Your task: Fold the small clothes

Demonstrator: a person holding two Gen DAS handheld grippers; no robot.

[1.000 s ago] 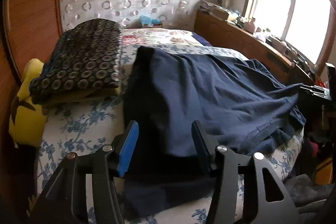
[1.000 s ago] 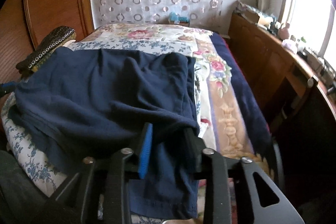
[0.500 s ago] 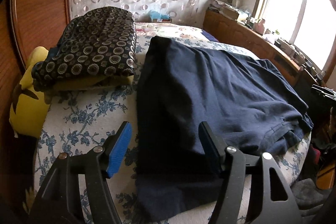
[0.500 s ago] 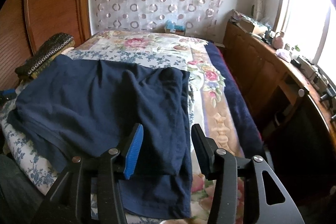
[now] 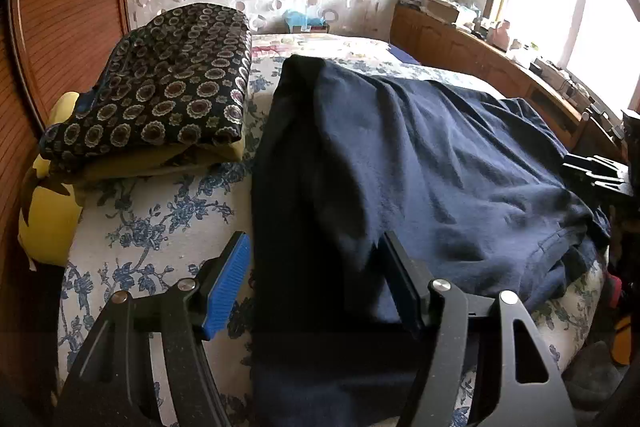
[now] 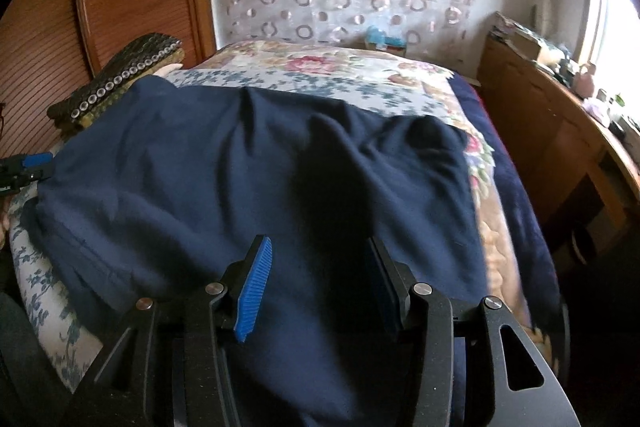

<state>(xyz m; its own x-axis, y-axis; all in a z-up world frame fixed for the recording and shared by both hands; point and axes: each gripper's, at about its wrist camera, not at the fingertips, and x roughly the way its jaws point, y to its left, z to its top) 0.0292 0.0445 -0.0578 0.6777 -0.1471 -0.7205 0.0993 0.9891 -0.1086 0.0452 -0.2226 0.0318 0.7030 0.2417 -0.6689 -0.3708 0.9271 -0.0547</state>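
While both claws gape, navy garment (image 5: 420,163) lies flat beneath them.

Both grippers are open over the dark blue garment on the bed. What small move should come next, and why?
Probably lower both and close on the near edge. The left gripper and right gripper stand open with the dark blue cloth garment lying flat between their fingers, unpinched, so nothing can be folded yet.

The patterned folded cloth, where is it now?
In the left wrist view, the patterned folded cloth lies at upper left on the bed, beside the navy garment.
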